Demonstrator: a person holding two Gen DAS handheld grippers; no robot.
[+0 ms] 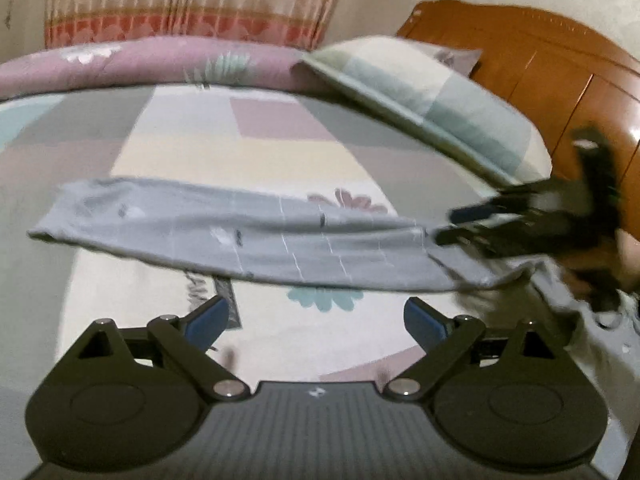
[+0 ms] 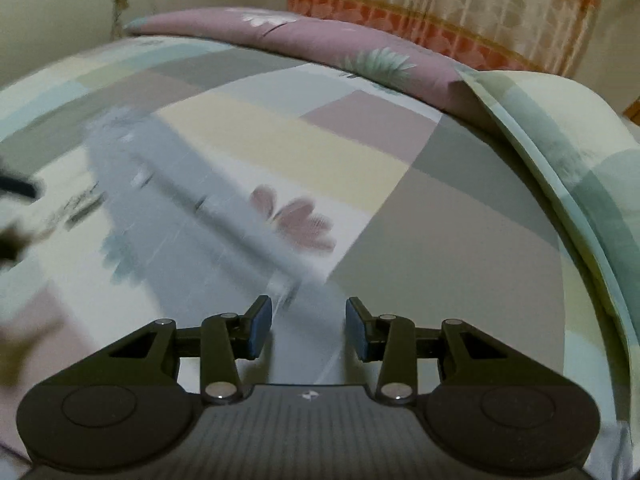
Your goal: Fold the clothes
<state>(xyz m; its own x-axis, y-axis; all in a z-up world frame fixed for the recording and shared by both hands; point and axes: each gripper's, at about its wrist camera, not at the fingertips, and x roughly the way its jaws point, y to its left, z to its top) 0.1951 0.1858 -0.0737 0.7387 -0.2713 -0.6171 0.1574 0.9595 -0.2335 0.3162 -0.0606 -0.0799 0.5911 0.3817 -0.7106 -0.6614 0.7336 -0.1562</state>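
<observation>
Grey garment [image 1: 248, 232] lies long-axis left-right across the patchwork bedsheet [image 1: 280, 152], pillow [image 1: 432, 96] far right, left gripper [image 1: 316, 320] wide, right gripper [image 2: 308, 328] part-open, neither gripping.

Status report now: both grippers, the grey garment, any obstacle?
Left gripper open, empty. Right gripper open over grey garment, not gripping. Garment lies long on bed. Nothing in the way.

The grey garment [image 1: 248, 232] with thin white lines lies folded long and narrow, flat across the bed [image 1: 280, 152].
</observation>
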